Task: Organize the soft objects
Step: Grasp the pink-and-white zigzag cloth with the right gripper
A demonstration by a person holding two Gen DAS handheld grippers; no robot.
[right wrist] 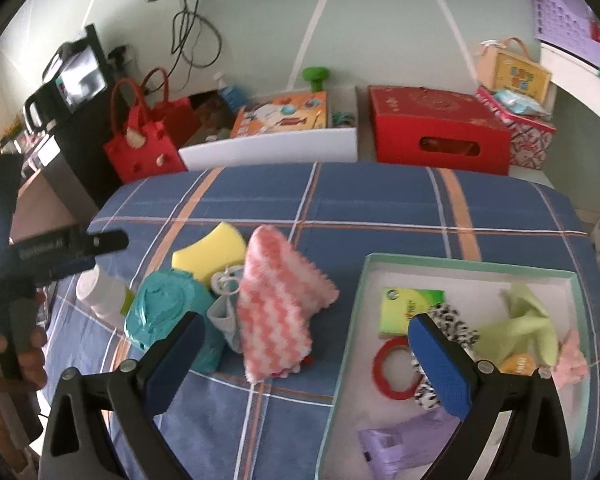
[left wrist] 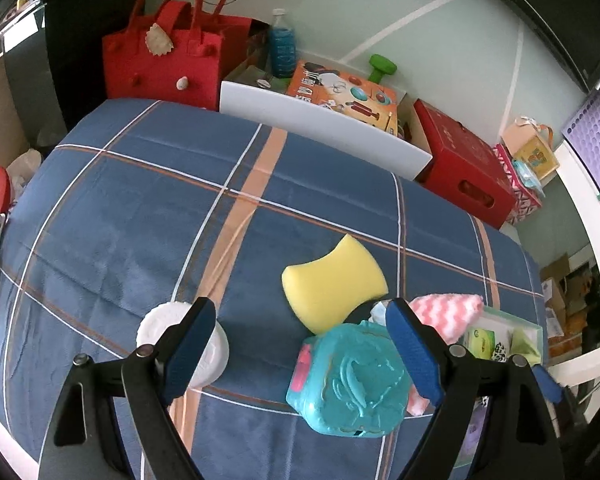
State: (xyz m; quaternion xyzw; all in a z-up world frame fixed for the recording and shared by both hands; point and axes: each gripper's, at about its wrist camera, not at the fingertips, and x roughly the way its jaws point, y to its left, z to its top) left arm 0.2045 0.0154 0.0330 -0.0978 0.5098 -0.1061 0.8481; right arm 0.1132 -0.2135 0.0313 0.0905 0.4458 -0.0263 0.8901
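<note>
A yellow sponge (left wrist: 332,282) lies on the blue plaid cloth, also in the right wrist view (right wrist: 210,256). A pink-and-white zigzag cloth (right wrist: 278,308) lies next to it, seen too in the left wrist view (left wrist: 448,312). A teal plastic case (left wrist: 350,380) sits in front of the sponge (right wrist: 160,312). A light blue soft item (right wrist: 224,312) lies between case and cloth. My left gripper (left wrist: 300,344) is open and empty above the case. My right gripper (right wrist: 304,354) is open and empty, between the zigzag cloth and the tray.
A mint-rimmed tray (right wrist: 348,312) at the right holds a green pack, a red ring, a spotted band, a green cloth and a purple pack. A white round jar (left wrist: 156,324) stands left of the case. Red bag, white bin and red box line the far edge.
</note>
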